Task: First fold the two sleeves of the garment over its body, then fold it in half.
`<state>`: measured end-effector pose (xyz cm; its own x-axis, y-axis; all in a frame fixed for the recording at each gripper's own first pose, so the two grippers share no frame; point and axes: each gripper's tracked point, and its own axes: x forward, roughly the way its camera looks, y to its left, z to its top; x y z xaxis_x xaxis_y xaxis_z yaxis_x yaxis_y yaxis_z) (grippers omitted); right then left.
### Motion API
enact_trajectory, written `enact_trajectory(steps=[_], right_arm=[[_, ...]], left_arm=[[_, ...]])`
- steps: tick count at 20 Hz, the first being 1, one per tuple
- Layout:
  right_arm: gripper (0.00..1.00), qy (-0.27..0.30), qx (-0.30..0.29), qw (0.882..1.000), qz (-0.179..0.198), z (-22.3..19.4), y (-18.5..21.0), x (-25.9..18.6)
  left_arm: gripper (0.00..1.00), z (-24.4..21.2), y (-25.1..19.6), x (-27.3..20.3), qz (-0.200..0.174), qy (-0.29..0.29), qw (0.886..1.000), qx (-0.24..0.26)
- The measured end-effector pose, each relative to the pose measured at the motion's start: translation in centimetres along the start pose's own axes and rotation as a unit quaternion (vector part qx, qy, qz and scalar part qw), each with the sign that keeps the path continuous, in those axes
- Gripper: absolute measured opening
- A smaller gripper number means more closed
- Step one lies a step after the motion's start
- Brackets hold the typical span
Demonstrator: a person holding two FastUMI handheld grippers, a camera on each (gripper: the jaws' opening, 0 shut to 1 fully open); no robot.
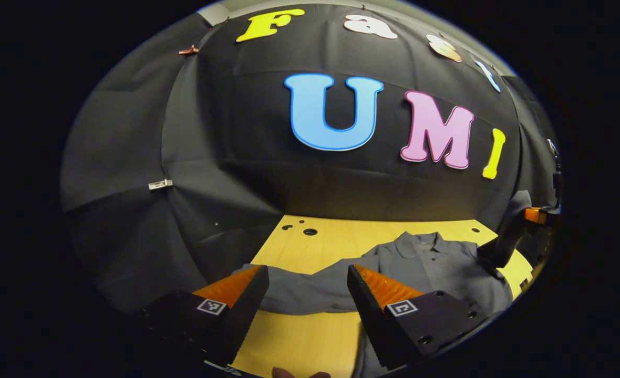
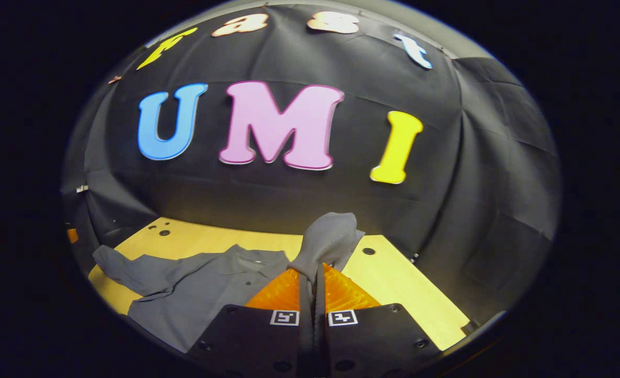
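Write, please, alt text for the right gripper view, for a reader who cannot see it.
The right claw is shut on one sleeve of a grey polo shirt, lifting it above the wooden table. The rest of the shirt lies spread on the table to the left, its other sleeve stretched outward.

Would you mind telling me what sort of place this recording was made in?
Most likely a staged recording booth, not a home: black cloth wall draped behind, a bare wooden table drilled with holes, and one grey shirt laid on it, its sleeve pinched by the right gripper.
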<state>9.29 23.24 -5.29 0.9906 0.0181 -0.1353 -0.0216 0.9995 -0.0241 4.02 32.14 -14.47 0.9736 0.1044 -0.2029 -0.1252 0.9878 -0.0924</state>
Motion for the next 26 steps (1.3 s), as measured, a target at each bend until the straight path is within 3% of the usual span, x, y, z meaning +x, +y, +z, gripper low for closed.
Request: enact_trajectory(steps=[7,13,16,20,21,25,26], right_arm=[[0.05,0.06,-0.015,0.996,0.058,-5.0,11.0,5.8],[0.07,0.134,-0.03,0.988,0.074,-11.3,15.9,8.5],[0.14,0.157,-0.021,0.983,0.091,-13.3,18.2,8.8],[0.32,0.183,-0.006,0.976,0.121,-14.8,20.5,8.1],[0.42,0.187,0.002,0.973,0.139,-14.9,21.3,7.7],[0.7,0.183,0.066,0.945,0.262,-12.7,25.8,4.0],[0.75,0.178,0.07,0.943,0.274,-12.1,25.6,3.1]], left_arm=[[0.95,-6.0,8.1,8.7,0.027,0.063,0.998,-0.01],[0.95,-10.5,11.7,14.8,0.05,0.114,0.992,0.007],[0.95,-11.6,12.8,16.3,0.065,0.13,0.989,0.023],[0.95,-13.4,13.3,17.7,0.073,0.157,0.985,0.027],[0.95,-14.0,13.3,17.6,0.073,0.166,0.983,0.025],[0.97,-15.3,13.1,18.2,0.071,0.182,0.981,0.011],[0.97,-15.2,13.0,18.3,0.07,0.181,0.981,0.009]])
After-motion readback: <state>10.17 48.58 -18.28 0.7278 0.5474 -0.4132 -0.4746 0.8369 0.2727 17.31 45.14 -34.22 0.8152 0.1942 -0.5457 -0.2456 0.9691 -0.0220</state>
